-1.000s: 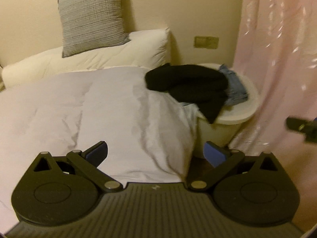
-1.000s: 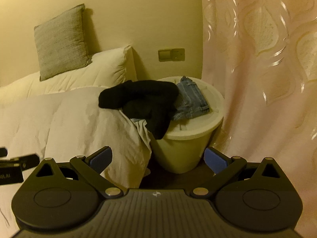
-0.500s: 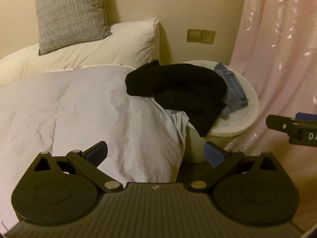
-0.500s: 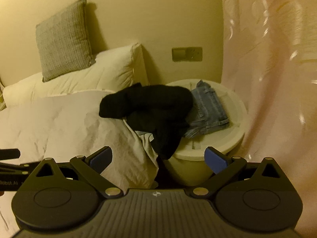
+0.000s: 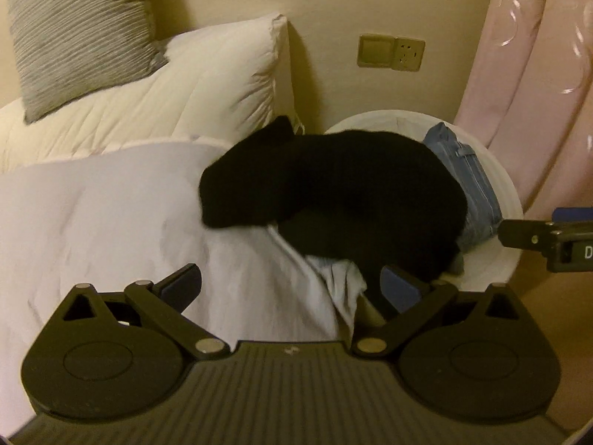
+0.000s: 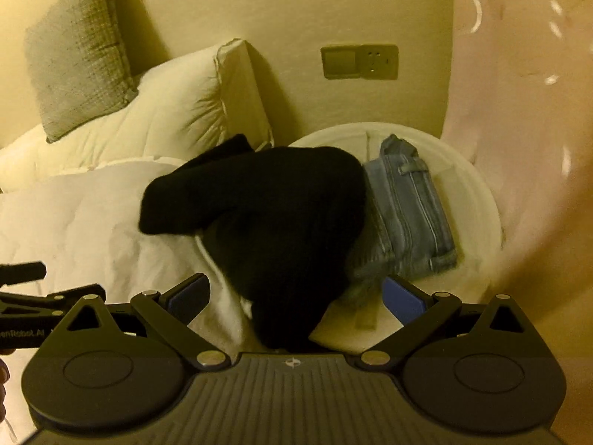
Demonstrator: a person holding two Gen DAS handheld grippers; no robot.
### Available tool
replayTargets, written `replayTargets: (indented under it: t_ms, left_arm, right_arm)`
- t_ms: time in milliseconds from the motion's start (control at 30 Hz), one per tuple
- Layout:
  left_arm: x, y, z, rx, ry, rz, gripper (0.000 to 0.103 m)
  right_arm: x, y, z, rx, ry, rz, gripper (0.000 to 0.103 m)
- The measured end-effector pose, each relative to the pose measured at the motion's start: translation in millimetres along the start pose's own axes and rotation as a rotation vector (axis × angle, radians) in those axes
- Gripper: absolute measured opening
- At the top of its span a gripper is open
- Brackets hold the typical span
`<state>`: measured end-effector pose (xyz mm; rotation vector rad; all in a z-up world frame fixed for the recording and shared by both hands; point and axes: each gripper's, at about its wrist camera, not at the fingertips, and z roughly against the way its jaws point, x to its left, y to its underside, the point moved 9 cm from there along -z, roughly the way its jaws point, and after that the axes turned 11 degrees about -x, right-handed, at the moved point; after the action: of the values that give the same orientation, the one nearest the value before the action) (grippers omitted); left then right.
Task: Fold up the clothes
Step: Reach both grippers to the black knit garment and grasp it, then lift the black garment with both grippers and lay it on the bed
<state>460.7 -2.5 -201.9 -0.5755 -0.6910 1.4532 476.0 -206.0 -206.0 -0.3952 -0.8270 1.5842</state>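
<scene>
A black garment (image 5: 333,193) lies heaped across the bed's corner and the round white table (image 5: 507,200), one end hanging down the front. It also shows in the right wrist view (image 6: 267,215). Folded blue jeans (image 6: 407,215) lie on the table beside it, partly under it; they show in the left wrist view (image 5: 470,181) too. A bit of white cloth (image 5: 337,282) pokes out below the black garment. My left gripper (image 5: 292,287) is open and empty just before the garment's lower edge. My right gripper (image 6: 296,294) is open and empty, its fingers either side of the hanging end.
The bed has a white duvet (image 5: 92,215), a white pillow (image 5: 192,89) and a grey cushion (image 5: 78,29). A wall socket (image 5: 391,52) sits above the table. A pink curtain (image 5: 537,85) hangs at the right. The other gripper shows at each view's edge.
Both grippers have moved forward toward the black garment and the round table, which now look much larger. Both stayed open.
</scene>
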Motion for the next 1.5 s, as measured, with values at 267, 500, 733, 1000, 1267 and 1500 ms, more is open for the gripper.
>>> replayTargets:
  t_ms: [267, 500, 733, 1000, 1267, 1500]
  left_arm:
    - [-10.8, -17.1, -78.9, -0.029, 0.004, -0.147, 0.101]
    - [-7.3, -13.3, -150.0, -0.044, -0.010, -0.256, 0.094]
    - [-5.2, -13.1, -205.5, -0.072, 0.010, -0.407, 0.095]
    - [-1.3, -25.2, -219.1, -0.085, 0.119, -0.370, 0.023]
    - [24.1, -65.4, -171.0, -0.165, 0.115, -0.150, 0.007]
    - [60.6, -113.6, -77.4, -0.351, 0.064, -0.036, 0.006]
  right_arm:
    - [-18.1, -14.2, -76.5, 0.046, -0.009, 0.037, 0.102]
    - [-30.5, 7.3, -138.1, 0.101, -0.008, 0.050, 0.102]
    - [-38.7, 16.1, -175.9, 0.080, 0.008, 0.049, 0.098]
    - [-37.0, -4.2, -178.5, 0.009, -0.001, 0.070, 0.062]
    - [-16.2, -79.4, -147.2, -0.173, -0.073, 0.103, 0.022]
    - [34.6, -159.7, -90.6, -0.402, -0.204, 0.154, 0.021]
